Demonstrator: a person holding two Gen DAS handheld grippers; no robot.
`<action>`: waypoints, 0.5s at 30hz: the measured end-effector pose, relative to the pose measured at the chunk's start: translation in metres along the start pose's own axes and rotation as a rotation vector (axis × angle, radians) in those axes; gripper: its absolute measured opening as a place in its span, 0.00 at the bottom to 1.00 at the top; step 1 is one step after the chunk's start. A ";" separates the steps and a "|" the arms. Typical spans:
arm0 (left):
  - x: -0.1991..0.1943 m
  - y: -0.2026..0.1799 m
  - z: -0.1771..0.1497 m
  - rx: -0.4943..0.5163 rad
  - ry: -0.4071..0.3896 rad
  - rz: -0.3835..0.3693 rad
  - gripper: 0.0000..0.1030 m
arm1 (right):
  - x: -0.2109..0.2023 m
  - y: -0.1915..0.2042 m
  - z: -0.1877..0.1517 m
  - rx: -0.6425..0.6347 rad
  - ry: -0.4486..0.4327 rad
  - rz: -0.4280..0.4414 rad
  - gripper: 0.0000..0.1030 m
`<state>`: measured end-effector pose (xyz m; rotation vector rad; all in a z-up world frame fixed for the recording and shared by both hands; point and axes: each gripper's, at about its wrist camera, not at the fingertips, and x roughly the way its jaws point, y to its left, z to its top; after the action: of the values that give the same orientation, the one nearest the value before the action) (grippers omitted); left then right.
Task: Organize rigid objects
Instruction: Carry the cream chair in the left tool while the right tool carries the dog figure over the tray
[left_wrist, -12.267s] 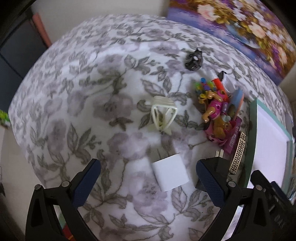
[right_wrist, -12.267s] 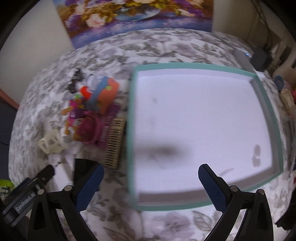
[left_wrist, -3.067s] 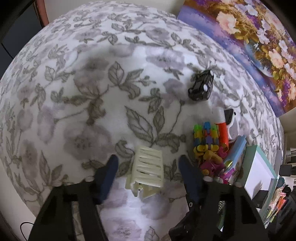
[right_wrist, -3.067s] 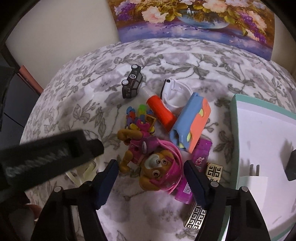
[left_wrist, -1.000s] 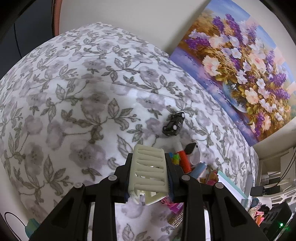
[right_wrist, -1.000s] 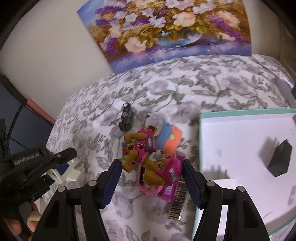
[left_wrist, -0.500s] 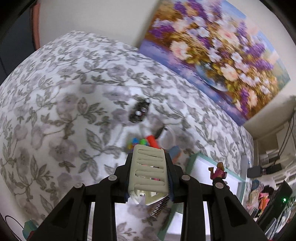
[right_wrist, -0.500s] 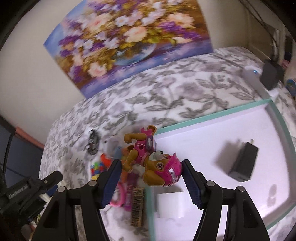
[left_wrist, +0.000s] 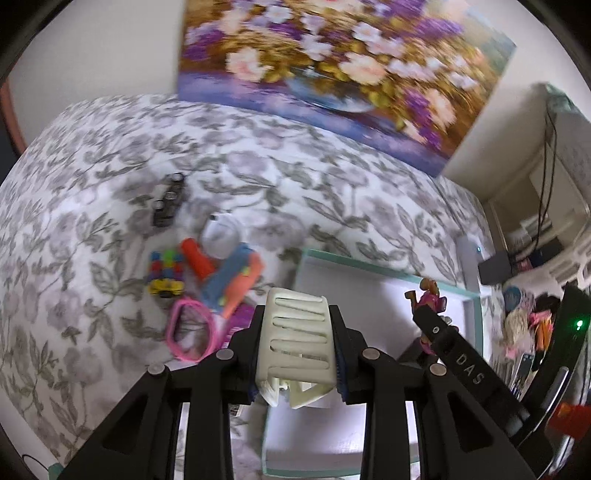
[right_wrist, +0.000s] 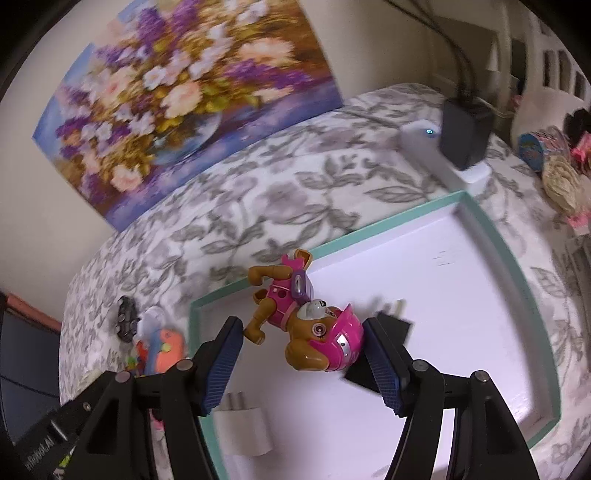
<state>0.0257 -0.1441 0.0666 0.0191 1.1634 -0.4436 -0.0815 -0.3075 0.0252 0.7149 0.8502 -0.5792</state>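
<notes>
Toys half sorted: left gripper (left_wrist: 297, 350) clamped cream slatted piece (left_wrist: 295, 332) above tray (left_wrist: 476, 314) near edge; right gripper (right_wrist: 303, 363) pinched dog figure (right_wrist: 306, 328) over tray middle. Carrying step; next, lower and release, judged.

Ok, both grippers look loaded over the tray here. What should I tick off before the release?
1. Left gripper shut on cream slatted piece: ok.
2. Right gripper holding dog figure: ok, though the left pad's contact is unclear.
3. Dog figure above the teal-rimmed tray: ok.
4. Cream piece past the tray's rim: cannot tell, it sits right at the edge.
5. Drop spot free of the black charger and white charger: not ok, black charger lies right behind the figure.
</notes>
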 end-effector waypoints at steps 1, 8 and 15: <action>0.004 -0.005 -0.001 0.012 0.005 -0.004 0.31 | 0.000 -0.006 0.002 0.012 -0.001 -0.004 0.68; 0.023 -0.030 -0.007 0.078 0.019 -0.016 0.31 | -0.006 -0.040 0.012 0.092 -0.017 -0.026 0.68; 0.049 -0.038 -0.012 0.116 0.062 -0.022 0.31 | 0.001 -0.050 0.013 0.112 -0.002 -0.032 0.68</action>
<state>0.0181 -0.1921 0.0261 0.1218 1.1986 -0.5325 -0.1103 -0.3494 0.0135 0.8040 0.8331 -0.6600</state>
